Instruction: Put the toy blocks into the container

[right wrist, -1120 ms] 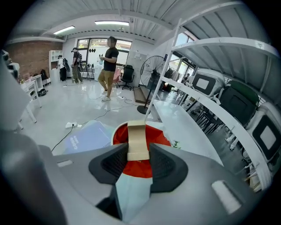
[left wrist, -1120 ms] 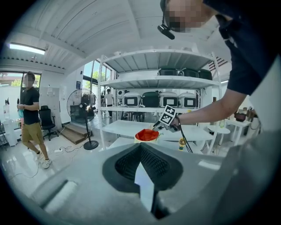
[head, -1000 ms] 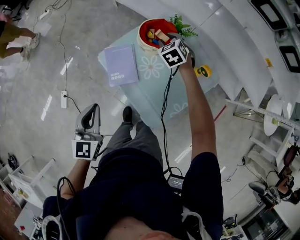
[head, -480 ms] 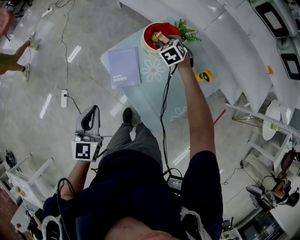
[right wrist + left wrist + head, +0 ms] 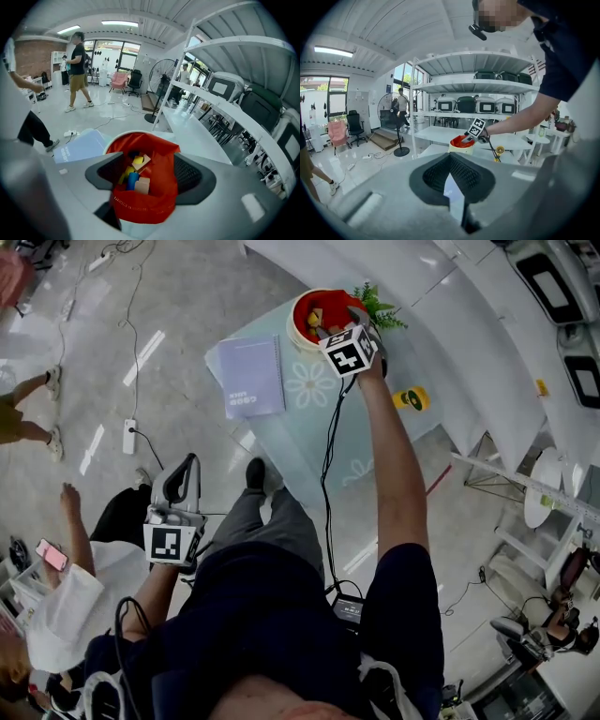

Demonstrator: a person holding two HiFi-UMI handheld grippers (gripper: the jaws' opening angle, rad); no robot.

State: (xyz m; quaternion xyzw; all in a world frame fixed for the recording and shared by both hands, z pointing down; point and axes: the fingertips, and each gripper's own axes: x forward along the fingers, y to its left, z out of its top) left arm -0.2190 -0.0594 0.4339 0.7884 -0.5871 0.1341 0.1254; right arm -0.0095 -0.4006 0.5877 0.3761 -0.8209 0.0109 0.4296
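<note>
Now your right gripper (image 5: 150,174) has just been opening wide, empty, over the container (image 5: 165,157) at the far corner of the tabletop (image 5: 314,435); the toy blocks (image 5: 134,176) lie inside. Probably light, stiff: pinch flat faces. Your left gripper (image 5: 451,187) is closed.

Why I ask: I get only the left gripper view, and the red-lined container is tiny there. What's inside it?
Observer: Wooden toy blocks: yellow, blue and plain wood lie in the red-lined round container.
Operator: Does the right gripper hold one?
Observer: No. The right gripper hangs over it; its jaws have just been opening, nothing between them.
Operator: Anything else on the pale blue table?
Observer: A lilac notebook lies left of the container in the head view, apart from it.
</note>
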